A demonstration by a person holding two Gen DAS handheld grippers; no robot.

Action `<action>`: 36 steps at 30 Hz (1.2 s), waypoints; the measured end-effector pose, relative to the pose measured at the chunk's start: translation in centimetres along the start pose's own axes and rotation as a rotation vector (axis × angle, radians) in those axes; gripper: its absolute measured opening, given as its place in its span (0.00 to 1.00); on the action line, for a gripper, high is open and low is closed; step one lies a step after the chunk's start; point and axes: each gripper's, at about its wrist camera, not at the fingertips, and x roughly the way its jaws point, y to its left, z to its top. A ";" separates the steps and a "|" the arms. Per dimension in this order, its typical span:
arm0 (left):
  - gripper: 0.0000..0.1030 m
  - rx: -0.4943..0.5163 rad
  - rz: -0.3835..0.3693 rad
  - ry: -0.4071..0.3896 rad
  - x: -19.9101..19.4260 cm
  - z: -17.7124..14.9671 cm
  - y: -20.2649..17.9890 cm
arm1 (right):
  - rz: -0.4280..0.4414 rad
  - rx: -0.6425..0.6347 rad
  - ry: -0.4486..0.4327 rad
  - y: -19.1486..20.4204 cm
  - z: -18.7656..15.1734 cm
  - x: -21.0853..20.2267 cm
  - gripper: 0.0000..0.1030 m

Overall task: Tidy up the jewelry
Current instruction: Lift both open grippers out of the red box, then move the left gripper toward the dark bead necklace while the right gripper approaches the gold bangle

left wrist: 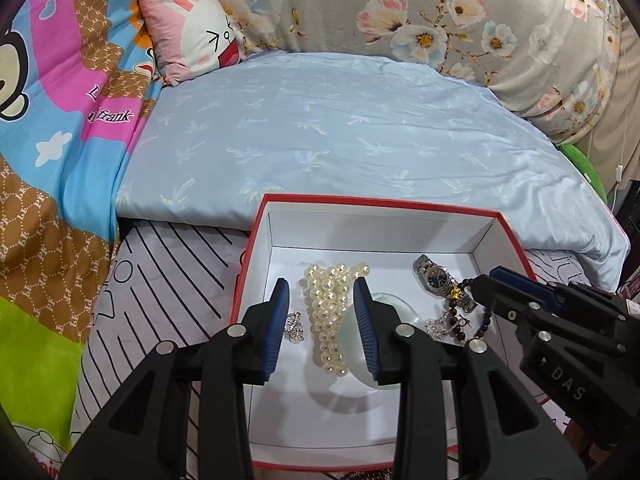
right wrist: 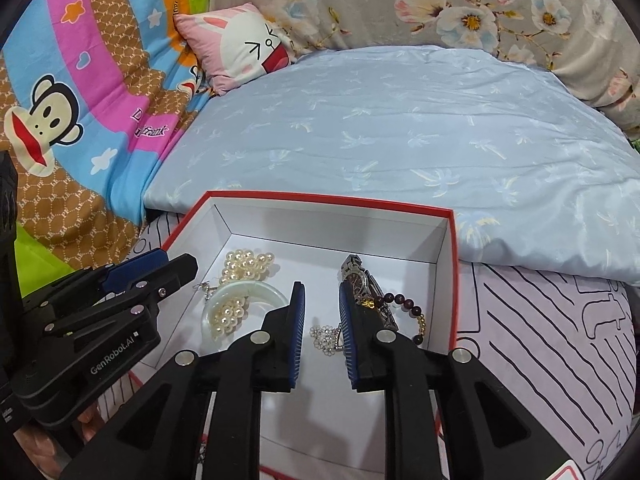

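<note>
Jewelry lies in a red-rimmed white box (left wrist: 256,240) on the bed, partly masked by both tools. Left gripper (left wrist: 322,326) stands with jaws apart over the pearl strand (left wrist: 328,312), pads clear of it; a pale jade bangle (left wrist: 394,312) is half hidden behind one finger. Right gripper (right wrist: 322,334), jaws parted and empty, hovers above a small rhinestone piece (right wrist: 326,338) (its shape is unclear). Wristwatch (right wrist: 362,280) and dark bead bracelet (right wrist: 404,304) lie alongside.

Inside red-rimmed box (left wrist: 256,240) — pearl necklace (left wrist: 328,312) between parted left tool (left wrist: 322,328) pads, untouched; wristwatch (left wrist: 438,278) beside right tool (left wrist: 486,280).
</note>
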 end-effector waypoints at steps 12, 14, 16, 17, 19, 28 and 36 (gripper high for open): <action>0.35 0.032 0.034 -0.054 -7.5 -2.6 0.9 | -0.018 -0.032 -0.064 0.7 -3.6 -8.0 0.17; 0.35 0.028 0.036 -0.045 -8.5 -3.6 1.1 | -0.027 -0.037 -0.068 0.9 -4.7 -9.3 0.17; 0.36 0.028 0.041 -0.037 -9.5 -4.8 1.2 | -0.030 -0.035 -0.066 0.9 -5.9 -10.2 0.17; 0.36 0.027 0.042 -0.033 -9.8 -5.3 1.3 | -0.043 -0.038 -0.065 1.0 -6.6 -10.8 0.17; 0.36 0.033 0.032 -0.023 -10.5 -6.5 1.2 | -0.056 -0.043 -0.061 1.2 -7.7 -11.5 0.17; 0.41 0.042 0.016 0.037 -12.4 -12.3 1.0 | -0.044 -0.018 0.025 1.6 -14.1 -12.4 0.17; 0.41 0.014 0.030 0.112 -12.1 -16.1 1.4 | -0.009 0.006 0.099 2.5 -16.5 -9.7 0.17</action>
